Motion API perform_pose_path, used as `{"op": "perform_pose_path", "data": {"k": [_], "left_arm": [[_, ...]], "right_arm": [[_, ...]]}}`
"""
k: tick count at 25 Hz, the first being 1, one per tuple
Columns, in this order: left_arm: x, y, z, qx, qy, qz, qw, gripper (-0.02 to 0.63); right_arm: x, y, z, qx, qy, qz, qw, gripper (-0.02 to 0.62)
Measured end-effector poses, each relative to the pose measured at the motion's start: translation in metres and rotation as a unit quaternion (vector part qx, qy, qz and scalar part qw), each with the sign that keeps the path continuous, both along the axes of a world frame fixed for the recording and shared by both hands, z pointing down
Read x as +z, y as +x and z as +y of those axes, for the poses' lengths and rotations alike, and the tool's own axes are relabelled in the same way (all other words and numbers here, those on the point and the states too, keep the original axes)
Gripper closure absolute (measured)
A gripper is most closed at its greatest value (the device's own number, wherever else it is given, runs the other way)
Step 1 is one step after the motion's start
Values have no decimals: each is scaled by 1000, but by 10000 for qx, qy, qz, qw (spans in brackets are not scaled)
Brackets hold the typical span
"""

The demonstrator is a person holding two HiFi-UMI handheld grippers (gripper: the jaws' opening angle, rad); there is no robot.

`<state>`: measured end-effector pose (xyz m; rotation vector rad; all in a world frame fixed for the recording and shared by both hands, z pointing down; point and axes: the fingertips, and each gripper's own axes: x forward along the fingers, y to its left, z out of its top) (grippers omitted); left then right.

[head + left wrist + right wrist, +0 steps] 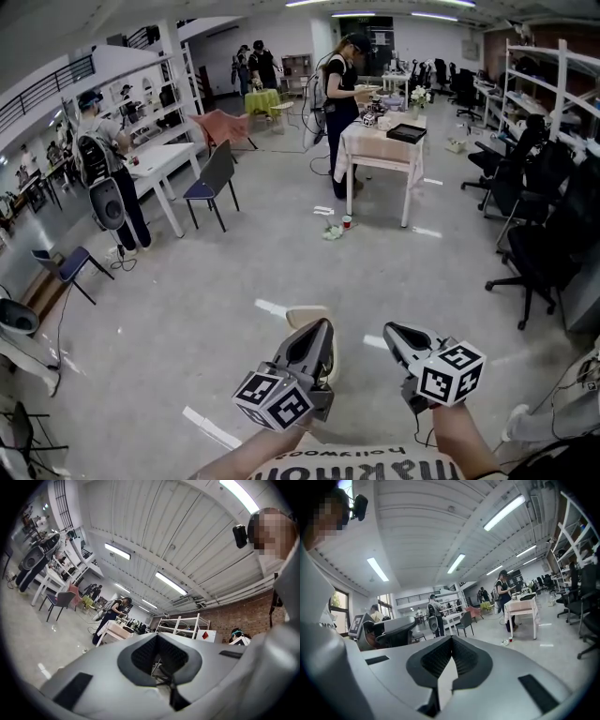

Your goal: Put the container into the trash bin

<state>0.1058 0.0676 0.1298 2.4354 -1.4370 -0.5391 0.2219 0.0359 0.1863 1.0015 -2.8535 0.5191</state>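
The left gripper (322, 326) and right gripper (390, 330) are both closed with nothing in them, side by side over the floor (187, 328). Just past the left one sits a beige thing (302, 315), possibly the bin. Farther off, a small container (347, 222) stands on the floor beside a table (375, 150) leg.

Closed on nothing: left claw (317, 330) and right claw (395, 331).
Side by side at bottom centre, tips pointing up-frame, forearms (457, 437) entering from the lower edge.
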Motion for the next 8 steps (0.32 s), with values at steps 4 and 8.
{"op": "perform_pose_path", "data": {"k": [4, 8], "left_arm": [[0, 5, 2, 43, -6, 25, 10000, 618], [-1, 6, 10, 97, -58, 62, 9999, 618]], "right_arm": [[1, 5, 2, 44, -25, -19, 10000, 595], [2, 5, 11, 78, -81, -10, 9999, 595]]}}
